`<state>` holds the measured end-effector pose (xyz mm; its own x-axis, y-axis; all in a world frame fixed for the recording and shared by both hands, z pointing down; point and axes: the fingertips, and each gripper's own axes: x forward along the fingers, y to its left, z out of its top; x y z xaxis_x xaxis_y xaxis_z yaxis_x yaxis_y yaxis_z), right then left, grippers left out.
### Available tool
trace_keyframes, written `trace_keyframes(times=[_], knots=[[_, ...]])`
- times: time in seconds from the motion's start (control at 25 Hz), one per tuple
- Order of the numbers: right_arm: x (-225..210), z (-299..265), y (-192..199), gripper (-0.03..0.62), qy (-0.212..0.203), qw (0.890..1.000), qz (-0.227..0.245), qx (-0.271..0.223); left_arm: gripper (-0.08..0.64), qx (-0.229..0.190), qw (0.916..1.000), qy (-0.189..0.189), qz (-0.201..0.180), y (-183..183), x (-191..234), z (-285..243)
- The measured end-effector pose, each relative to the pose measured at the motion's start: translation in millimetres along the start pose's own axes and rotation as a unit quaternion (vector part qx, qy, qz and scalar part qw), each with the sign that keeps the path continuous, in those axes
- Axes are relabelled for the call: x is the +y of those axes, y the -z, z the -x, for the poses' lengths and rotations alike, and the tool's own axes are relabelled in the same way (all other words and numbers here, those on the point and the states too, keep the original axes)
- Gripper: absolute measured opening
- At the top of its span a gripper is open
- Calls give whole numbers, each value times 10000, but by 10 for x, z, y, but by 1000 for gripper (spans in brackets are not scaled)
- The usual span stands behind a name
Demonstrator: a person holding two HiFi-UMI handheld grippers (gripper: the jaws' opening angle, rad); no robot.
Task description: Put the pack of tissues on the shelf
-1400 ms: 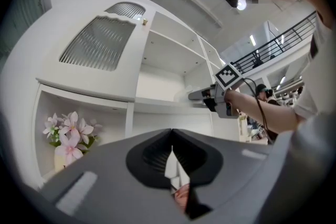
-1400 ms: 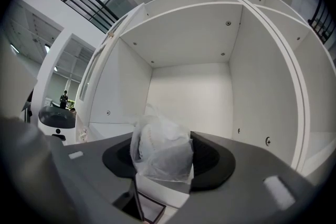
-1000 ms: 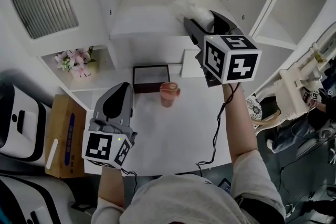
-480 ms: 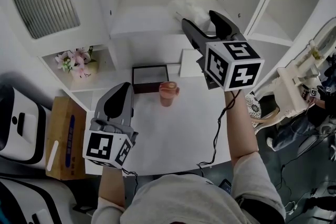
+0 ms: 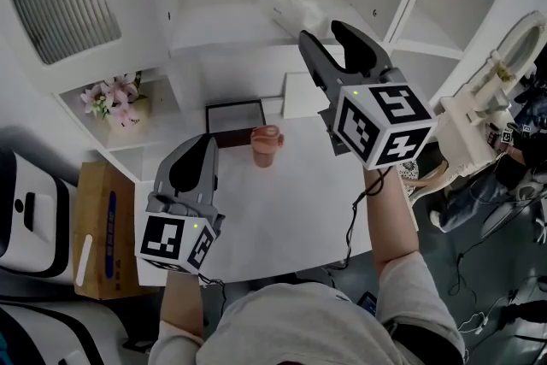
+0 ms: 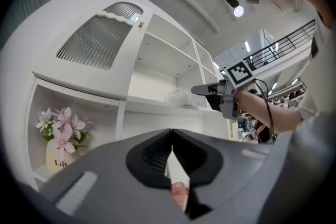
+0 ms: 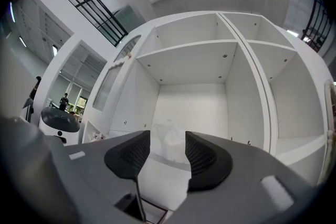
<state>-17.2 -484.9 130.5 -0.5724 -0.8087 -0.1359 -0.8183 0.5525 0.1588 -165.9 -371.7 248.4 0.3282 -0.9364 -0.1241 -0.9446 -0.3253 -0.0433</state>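
The right gripper (image 5: 322, 34) is raised in front of the shelf (image 5: 222, 26). Its jaws are apart and closing, with nothing between them. Just beyond its tips, the pack of tissues (image 5: 295, 8) lies on the shelf board towards its right end, untouched. The left gripper (image 5: 198, 145) hangs over the table's (image 5: 282, 218) left edge with its jaws together and empty. A pink cup (image 5: 265, 145) stands near the table's back edge.

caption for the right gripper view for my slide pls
Right tool, jaws closing with nothing between them, facing the pack of tissues lying on the white shelf.
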Motion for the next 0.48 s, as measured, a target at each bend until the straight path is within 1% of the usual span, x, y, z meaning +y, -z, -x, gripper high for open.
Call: trace_keyframes(times=[0.08,0.28,0.44,0.48], knots=[[46,81,16,182,-2,10000,-1,-20,2,12,10000,59,10,8,-26,10],[105,255,91,51,64,10000,-37,-22,2,28,9997,248,50,49,-121,25],[137,396,181,0,128,9999,-92,28,2,51,9992,399,71,87,-203,50],[152,437,201,0,124,9998,-125,20,2,61,9990,434,76,100,-222,58]])
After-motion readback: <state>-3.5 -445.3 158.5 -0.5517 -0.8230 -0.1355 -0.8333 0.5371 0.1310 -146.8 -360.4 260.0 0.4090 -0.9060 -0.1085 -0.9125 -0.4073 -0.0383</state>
